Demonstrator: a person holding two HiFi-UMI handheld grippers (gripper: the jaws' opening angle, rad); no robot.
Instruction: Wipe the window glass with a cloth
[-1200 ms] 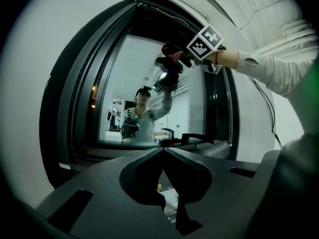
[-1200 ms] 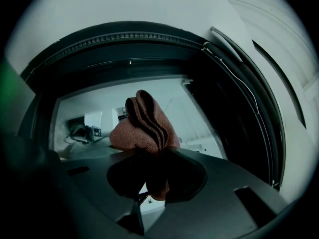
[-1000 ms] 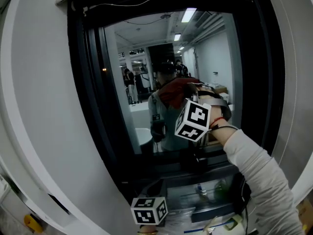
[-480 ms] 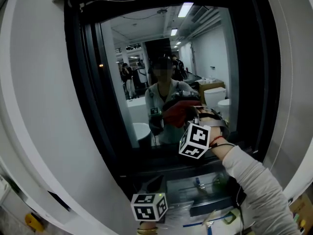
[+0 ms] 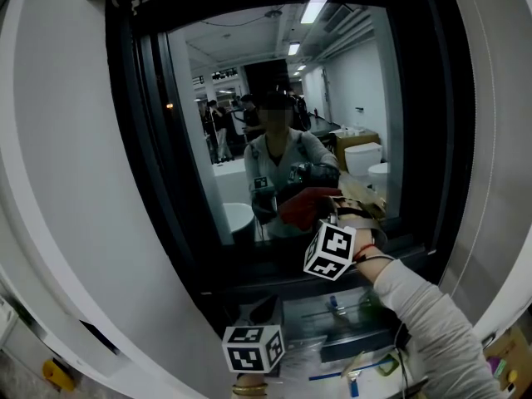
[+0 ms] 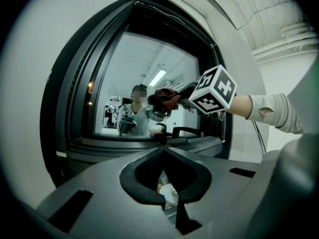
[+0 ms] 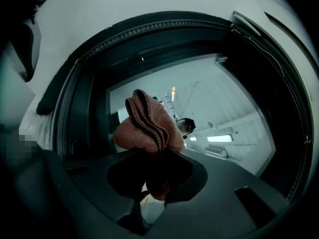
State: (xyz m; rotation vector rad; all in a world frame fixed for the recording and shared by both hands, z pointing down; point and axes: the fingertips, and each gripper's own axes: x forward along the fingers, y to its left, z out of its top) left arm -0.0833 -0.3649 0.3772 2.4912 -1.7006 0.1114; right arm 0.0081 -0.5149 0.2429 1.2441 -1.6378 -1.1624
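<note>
Your cloth (image 7: pixel 147 123) is reddish-brown with darker ribbed edges, bunched into folds and pinched in your right gripper (image 7: pixel 153 156). It sits at the lower part of the window glass (image 5: pixel 349 98), a dark-framed, reflective pane.

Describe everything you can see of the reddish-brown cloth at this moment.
The reddish-brown cloth looks like soft, fuzzy fabric, bunched into folds with dark-edged layers on top. The right gripper is shut on its lower part; the bundle sticks out past the jaws toward the dark-framed window glass. Contact with the glass cannot be told.
</note>
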